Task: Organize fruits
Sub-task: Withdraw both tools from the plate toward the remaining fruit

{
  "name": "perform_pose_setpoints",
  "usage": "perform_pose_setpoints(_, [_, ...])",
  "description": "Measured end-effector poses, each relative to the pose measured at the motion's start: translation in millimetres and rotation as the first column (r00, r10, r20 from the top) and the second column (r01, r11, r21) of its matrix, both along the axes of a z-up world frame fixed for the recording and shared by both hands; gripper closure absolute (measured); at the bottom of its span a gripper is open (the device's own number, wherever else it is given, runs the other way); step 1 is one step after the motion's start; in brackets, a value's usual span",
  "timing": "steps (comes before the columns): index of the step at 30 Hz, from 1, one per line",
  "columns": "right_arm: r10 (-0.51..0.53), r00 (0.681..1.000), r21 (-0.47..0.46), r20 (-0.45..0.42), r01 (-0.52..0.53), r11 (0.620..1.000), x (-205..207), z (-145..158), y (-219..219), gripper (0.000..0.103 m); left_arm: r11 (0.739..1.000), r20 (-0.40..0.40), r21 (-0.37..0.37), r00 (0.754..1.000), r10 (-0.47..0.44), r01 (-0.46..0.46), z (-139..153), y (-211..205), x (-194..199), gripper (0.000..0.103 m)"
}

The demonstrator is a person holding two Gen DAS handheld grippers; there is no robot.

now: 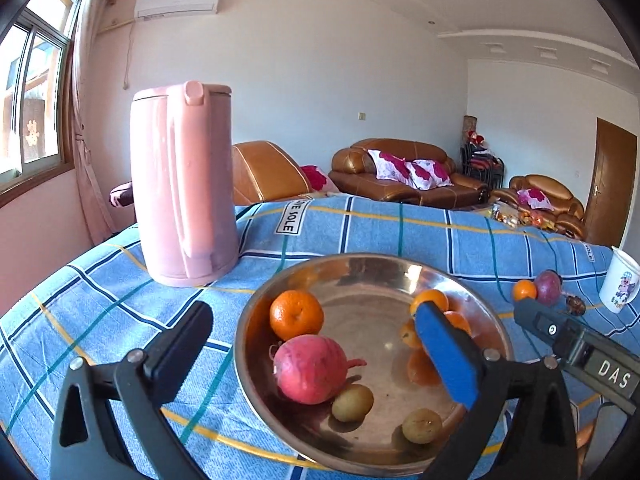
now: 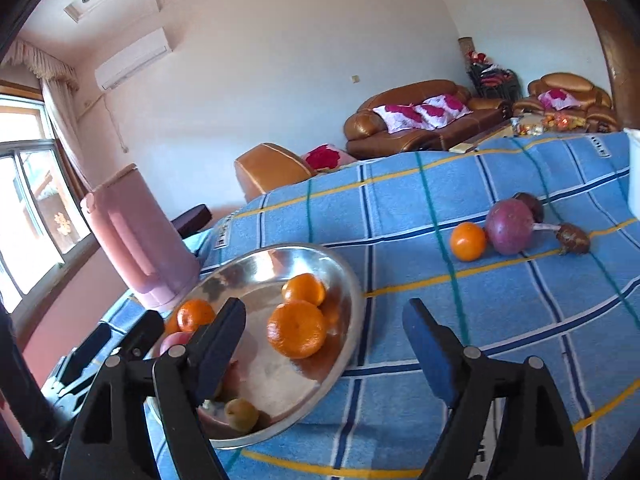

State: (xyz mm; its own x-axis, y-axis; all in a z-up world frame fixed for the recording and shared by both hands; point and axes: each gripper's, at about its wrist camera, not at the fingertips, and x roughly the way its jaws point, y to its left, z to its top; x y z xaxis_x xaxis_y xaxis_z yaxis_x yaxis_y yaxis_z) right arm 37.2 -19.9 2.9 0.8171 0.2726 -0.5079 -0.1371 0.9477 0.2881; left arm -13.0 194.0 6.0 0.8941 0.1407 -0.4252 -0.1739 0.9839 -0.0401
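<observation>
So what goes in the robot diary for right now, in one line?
left tool: open, over bowl | right tool: open, empty | loose orange: on cloth

This is a home living room. Brown leather sofas (image 1: 404,172) with flowered cushions (image 1: 408,170) line the far wall, an air conditioner (image 1: 178,1) hangs beside a curtained window (image 1: 32,92), and a wooden door (image 1: 612,184) stands right. A checked blue cloth (image 1: 380,224) covers the table, holding a pink kettle (image 1: 182,184).
</observation>
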Motion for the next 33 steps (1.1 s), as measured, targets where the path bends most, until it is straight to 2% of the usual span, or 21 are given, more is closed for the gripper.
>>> perform_pose_setpoints(4, [-0.015,0.999,-0.057,-0.036,0.013,0.998,6,-7,-5,0.021,1.0,-0.015,0.019,1.0,-0.005,0.005,-1,-2,-1,0.0])
perform_pose_setpoints(9, [-0.023,0.998,-0.056,-0.054,0.02,0.998,6,-10,-21,0.021,0.999,-0.011,0.051,1.0,-0.009,0.01,-1,-10,-3,0.0])
perform_pose_setpoints(17, [-0.108,0.994,-0.116,-0.01,0.106,0.988,-6,-2,-54,0.021,0.997,0.003,0.07,1.0,0.018,-0.018,1,-11,-7,0.0])
perform_pose_setpoints(26, [-0.219,0.976,-0.108,-0.004,0.217,0.97,-17,1,-115,0.021,0.997,-0.005,0.08,1.0,0.02,-0.02,1,-18,-8,0.0])
perform_pose_setpoints(33, [-0.246,0.969,-0.119,-0.007,0.244,0.962,-23,2,-139,0.021,0.997,0.002,0.08,1.0,-0.003,0.003,2,-32,-14,0.0])
